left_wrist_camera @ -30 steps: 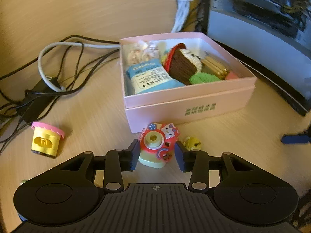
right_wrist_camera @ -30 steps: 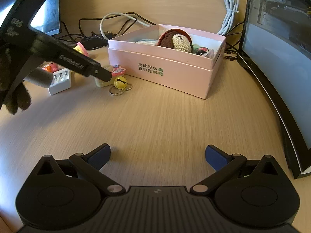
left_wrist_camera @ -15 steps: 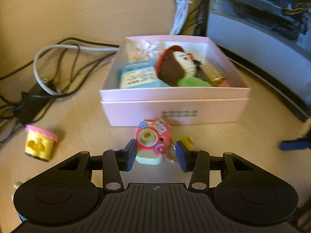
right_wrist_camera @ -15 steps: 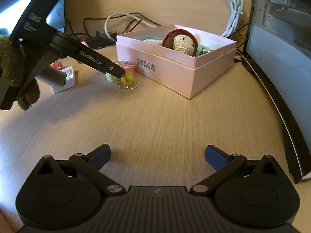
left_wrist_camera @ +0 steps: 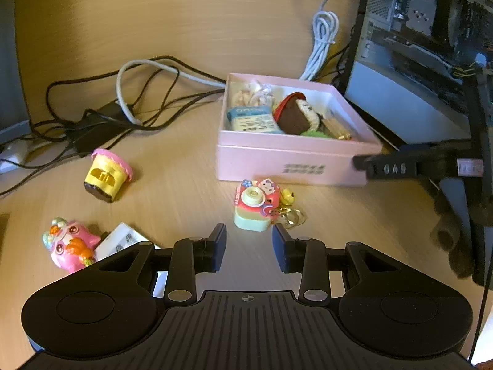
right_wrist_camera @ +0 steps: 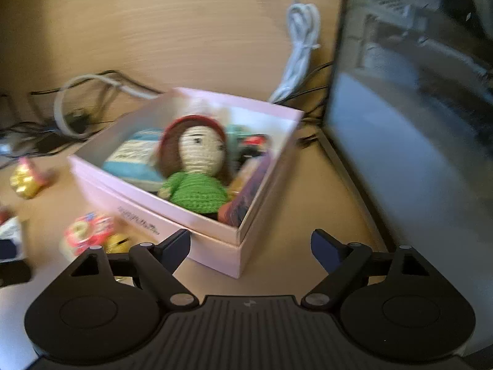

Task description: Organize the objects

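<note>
A pink box (left_wrist_camera: 277, 162) on the wooden desk holds a crochet doll (left_wrist_camera: 297, 117), a blue packet (left_wrist_camera: 252, 120) and other small items. A red toy camera keychain (left_wrist_camera: 255, 205) with a yellow bell lies in front of the box. My left gripper (left_wrist_camera: 249, 243) is open and empty, just behind the keychain. My right gripper (right_wrist_camera: 250, 248) is open and empty, above the near corner of the box (right_wrist_camera: 215, 234), with the doll (right_wrist_camera: 195, 166) ahead. The right gripper also shows at the right of the left wrist view (left_wrist_camera: 400, 166).
A yellow and pink cupcake toy (left_wrist_camera: 106, 174), a pink owl figure (left_wrist_camera: 69, 243) and a white block (left_wrist_camera: 123, 240) lie left of the box. Tangled cables (left_wrist_camera: 123, 108) run behind. A computer case (left_wrist_camera: 425, 61) stands at the right.
My left gripper let go of the toy camera and pulled back from it. My right gripper moved forward to the box's corner.
</note>
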Available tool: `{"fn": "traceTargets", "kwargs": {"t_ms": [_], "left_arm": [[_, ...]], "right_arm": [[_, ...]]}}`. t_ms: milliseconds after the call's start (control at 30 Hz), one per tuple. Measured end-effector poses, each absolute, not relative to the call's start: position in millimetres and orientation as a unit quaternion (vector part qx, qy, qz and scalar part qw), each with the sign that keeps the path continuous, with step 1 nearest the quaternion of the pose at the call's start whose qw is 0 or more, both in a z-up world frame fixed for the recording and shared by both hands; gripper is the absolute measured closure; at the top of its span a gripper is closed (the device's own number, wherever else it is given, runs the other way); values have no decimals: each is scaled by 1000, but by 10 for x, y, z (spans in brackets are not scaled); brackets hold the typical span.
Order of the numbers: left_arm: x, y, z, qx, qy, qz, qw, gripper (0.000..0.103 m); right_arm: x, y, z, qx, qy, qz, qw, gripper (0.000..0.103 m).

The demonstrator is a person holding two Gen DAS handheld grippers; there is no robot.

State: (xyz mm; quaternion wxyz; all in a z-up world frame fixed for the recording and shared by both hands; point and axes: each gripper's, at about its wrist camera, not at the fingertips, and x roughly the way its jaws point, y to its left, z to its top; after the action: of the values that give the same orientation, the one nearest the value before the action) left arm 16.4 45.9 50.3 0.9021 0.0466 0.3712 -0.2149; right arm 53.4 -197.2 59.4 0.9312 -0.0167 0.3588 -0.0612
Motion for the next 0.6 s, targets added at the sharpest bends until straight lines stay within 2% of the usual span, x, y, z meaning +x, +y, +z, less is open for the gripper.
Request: {"fn": "traceTargets", "kwargs": {"t_ms": [133,300,367,500,600], "left_arm": [[62,492,518,51,358,-184,914,65],[198,779,686,14,327,-99,940,65],[409,868,753,30,326,-85,941,65],[851,1168,789,-1,415,-52,908,69],[678,1207,778,-16,434,-36,900,70]], "right_arm": [[559,-2150,598,-4,358,-98,929,18],[305,-2106,677,-4,336,-27,942,18],[165,-1985,690,-22,328,3,944,17],[-60,-1719,690,-48,337,69,938,16],[-220,-1583,641,-62,342,108,931,15]]}}
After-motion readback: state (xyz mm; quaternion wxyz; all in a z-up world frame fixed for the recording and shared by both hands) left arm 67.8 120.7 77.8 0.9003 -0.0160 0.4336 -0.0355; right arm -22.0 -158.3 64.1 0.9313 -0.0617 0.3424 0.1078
